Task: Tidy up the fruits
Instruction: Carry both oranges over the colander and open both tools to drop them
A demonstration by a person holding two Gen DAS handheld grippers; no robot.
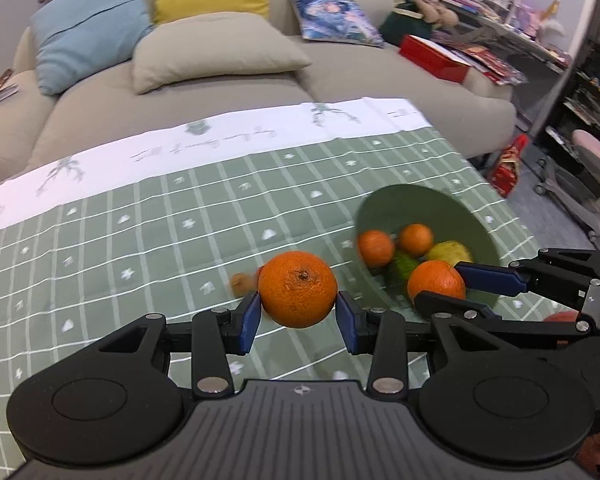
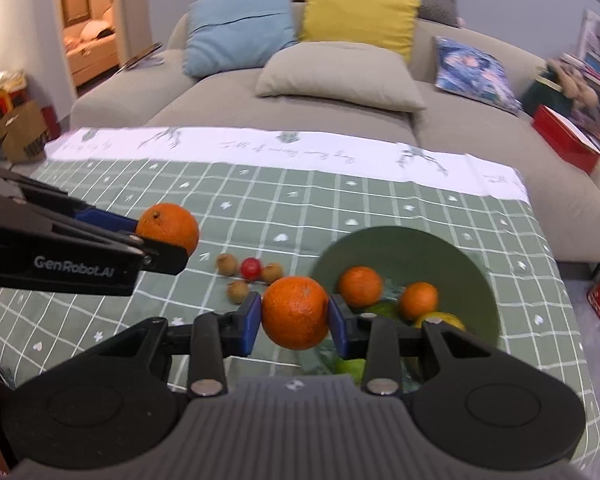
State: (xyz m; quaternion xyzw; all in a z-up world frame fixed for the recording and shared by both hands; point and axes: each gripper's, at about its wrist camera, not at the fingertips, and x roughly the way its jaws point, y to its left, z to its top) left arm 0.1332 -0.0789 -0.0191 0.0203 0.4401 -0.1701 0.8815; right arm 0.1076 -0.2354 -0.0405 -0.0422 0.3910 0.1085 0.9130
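Note:
My left gripper (image 1: 297,312) is shut on an orange (image 1: 297,289) and holds it above the green checked tablecloth (image 1: 160,240). My right gripper (image 2: 293,318) is shut on a second orange (image 2: 295,312) at the left rim of the green bowl (image 2: 440,256). The bowl holds two small oranges (image 2: 359,286), a yellow fruit (image 2: 444,318) and green fruit. In the left wrist view the bowl (image 1: 420,208) is at the right, with the right gripper's orange (image 1: 436,280) over its near rim. The left gripper's orange also shows in the right wrist view (image 2: 168,227).
Several small brown fruits (image 2: 227,264) and a red one (image 2: 250,268) lie on the cloth left of the bowl. A beige sofa (image 2: 340,120) with cushions stands behind the table. A red box (image 1: 434,58) and cluttered shelves are at the right.

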